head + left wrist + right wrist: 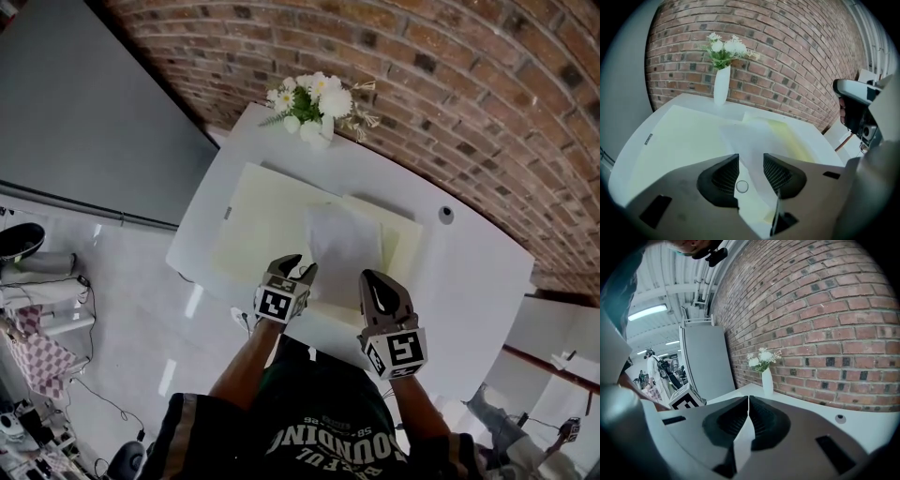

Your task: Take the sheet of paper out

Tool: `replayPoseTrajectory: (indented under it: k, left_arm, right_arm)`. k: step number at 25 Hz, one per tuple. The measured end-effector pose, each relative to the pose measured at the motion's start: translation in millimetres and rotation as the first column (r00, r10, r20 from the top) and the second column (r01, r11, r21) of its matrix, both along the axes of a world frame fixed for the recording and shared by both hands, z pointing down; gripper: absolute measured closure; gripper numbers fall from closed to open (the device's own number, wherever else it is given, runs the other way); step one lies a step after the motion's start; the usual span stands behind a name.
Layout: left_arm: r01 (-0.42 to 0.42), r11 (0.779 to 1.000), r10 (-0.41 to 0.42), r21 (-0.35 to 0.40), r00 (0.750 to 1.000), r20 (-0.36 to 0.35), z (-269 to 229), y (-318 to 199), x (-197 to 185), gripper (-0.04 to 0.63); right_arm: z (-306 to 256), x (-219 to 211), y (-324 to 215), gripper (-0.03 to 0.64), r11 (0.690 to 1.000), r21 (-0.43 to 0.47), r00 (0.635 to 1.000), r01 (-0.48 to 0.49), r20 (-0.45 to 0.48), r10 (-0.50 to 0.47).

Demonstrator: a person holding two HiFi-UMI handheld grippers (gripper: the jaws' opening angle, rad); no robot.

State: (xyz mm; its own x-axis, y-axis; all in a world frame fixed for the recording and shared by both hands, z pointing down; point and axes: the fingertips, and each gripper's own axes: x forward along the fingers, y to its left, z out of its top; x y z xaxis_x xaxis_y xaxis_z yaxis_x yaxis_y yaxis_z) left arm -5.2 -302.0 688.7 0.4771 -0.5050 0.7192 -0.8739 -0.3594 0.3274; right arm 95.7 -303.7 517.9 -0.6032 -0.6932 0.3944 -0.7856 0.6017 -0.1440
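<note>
A white sheet of paper (pixel 342 242) lies partly raised over an open pale yellow folder (pixel 267 225) on the white table (pixel 469 281). My right gripper (pixel 372 281) is shut on the sheet's near right edge. In the right gripper view the paper (pixel 743 446) shows as a thin white strip pinched between the closed jaws (pixel 748 413). My left gripper (pixel 302 269) stands open at the sheet's near left corner. In the left gripper view the paper (pixel 745 136) runs through the gap between the jaws (pixel 751 171), and the pads do not press on it.
A white vase of flowers (pixel 314 108) stands at the table's far edge against the brick wall (pixel 450 84). A small round hole (pixel 446 214) sits in the tabletop to the right. A grey panel (pixel 84 122) stands at the left, with cables on the floor below.
</note>
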Motion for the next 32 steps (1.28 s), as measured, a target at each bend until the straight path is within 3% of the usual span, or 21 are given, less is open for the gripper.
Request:
replayPoseTrajectory:
  k: [8,20,27,32]
  left_arm:
    - [-0.014,0.997,0.012,-0.078,1.0,-0.023,22,-2,7,0.416]
    - [-0.032,0.978,0.02,-0.207,0.998,-0.06,53,-3,12,0.416]
    - [0.005,0.945,-0.066,-0.327,0.982,-0.175,65,-3,15,0.416]
    - [0.003,0.934,-0.085,-0.358,0.973,-0.213,69,-5,18,0.419]
  right_arm:
    - [10,9,-3,0.546,0.999,-0.031,1.0,-0.014,-0.01,0.014]
    - [20,12,-4,0.547,0.998,-0.063,1.0,-0.022,-0.019,0.021]
    - [22,20,-10,0.546,0.994,-0.083,0.998,-0.065,-0.013,0.064]
    - [24,22,-11,0.546,0.995,-0.079,0.998,-0.053,-0.032,0.05]
